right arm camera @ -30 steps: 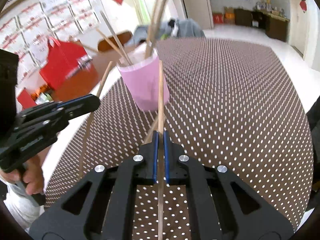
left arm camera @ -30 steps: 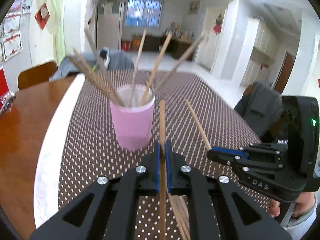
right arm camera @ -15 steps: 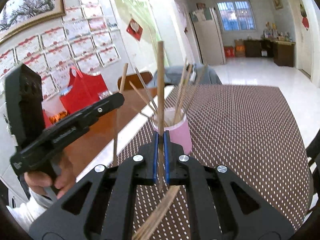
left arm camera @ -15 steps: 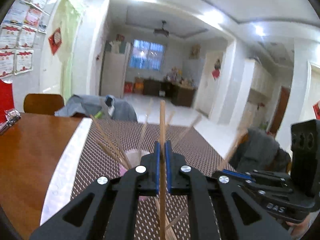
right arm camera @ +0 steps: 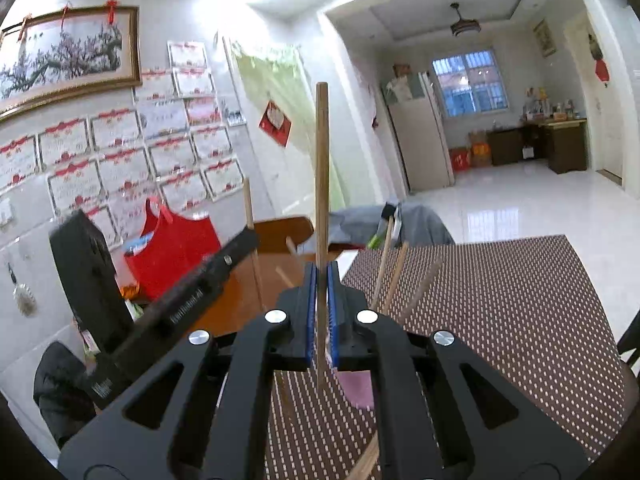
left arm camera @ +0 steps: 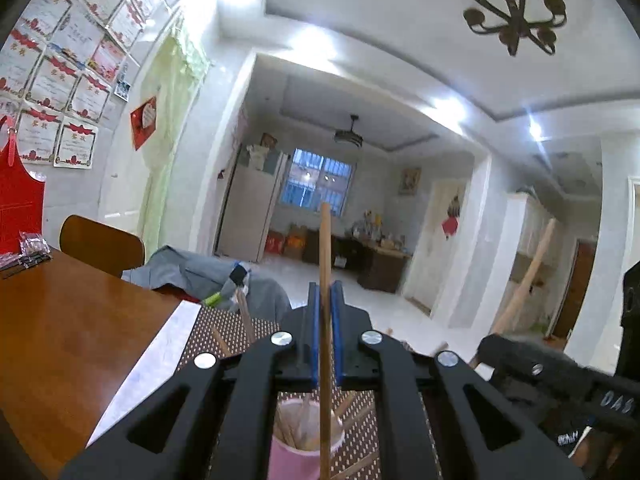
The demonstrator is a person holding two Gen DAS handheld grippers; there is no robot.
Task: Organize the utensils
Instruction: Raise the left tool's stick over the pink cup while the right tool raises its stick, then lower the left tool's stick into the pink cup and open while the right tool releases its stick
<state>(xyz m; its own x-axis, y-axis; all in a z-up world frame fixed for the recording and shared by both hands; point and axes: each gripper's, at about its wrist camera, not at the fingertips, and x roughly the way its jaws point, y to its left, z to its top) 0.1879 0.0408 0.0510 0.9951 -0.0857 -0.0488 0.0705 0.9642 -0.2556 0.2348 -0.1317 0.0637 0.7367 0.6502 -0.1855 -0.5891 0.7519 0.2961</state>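
Above table (left arm camera: 72, 344), each tool (left arm camera: 325, 312) (right arm camera: 321, 296) clamps an upright chopstick (left arm camera: 325, 264) (right arm camera: 321, 168).

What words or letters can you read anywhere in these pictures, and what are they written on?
"DAS": white letters on the black right gripper, seen from the left wrist.
White print on the side of the left gripper, seen from the right wrist: too blurred to read.
Certificates on the wall: print too small to read.
Red diamond sign on the wall: character too blurred to read.

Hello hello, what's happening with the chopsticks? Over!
Left gripper shut on one chopstick. Right gripper shut on another chopstick. Pink cup below, already holding sticks. Nothing blocking.
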